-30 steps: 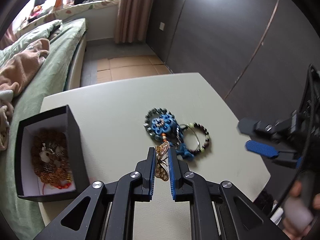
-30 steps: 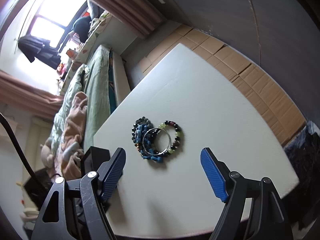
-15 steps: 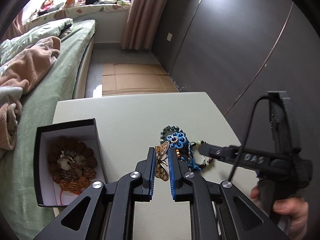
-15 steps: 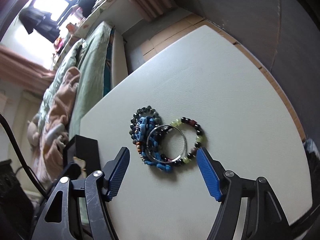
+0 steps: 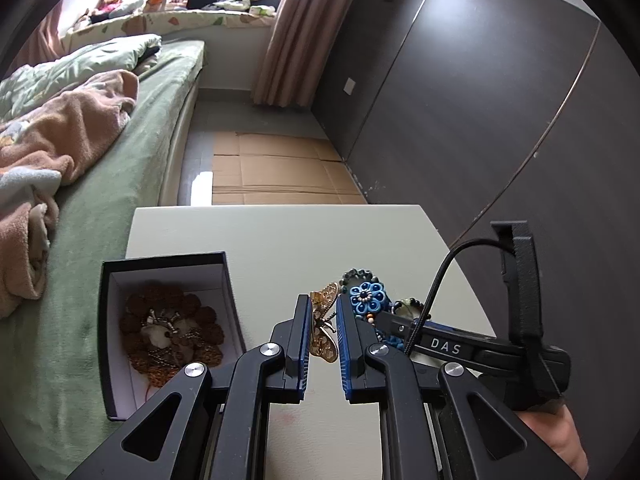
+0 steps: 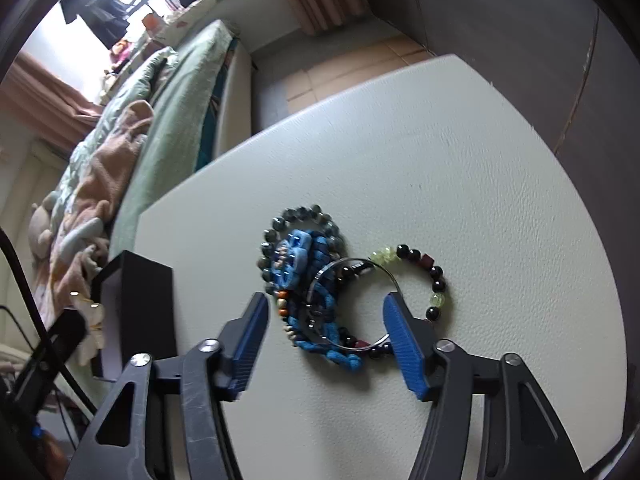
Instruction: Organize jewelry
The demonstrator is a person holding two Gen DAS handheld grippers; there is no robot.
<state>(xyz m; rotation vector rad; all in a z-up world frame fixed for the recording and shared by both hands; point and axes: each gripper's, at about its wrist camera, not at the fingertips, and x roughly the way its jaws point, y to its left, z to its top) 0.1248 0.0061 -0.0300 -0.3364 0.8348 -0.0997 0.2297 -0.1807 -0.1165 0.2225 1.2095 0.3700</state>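
- Closing now, the right gripper (image 6: 324, 322) has dropped from well off to the side until its ribbed blue pads (image 6: 402, 346) straddle the jewelry pile; the thin silver wire bangle (image 6: 352, 304) lies between them, not yet pinched.
- Over the same second the left gripper (image 5: 323, 330) has kept its fingers clamped on the gold filigree butterfly brooch (image 5: 325, 326) and carried it up off the pale leather-grained tabletop (image 6: 460, 184), toward the open black cardboard box (image 5: 106, 320).
- Judged from this, both hands are working in parallel: one piece is travelling to the box while the next pick is being set up.
- The box's white lining already holds a brown beaded necklace (image 5: 172, 336), knobbly and loosely coiled.
- Left in the pile: a blue knotted-cord flower bracelet (image 6: 298, 264), soft and woven; a dark glossy stone-bead bracelet (image 6: 304, 216); and a mixed black, red and yellow-green bead bracelet (image 6: 434, 280), all overlapping, so the bangle may drag a neighbour.
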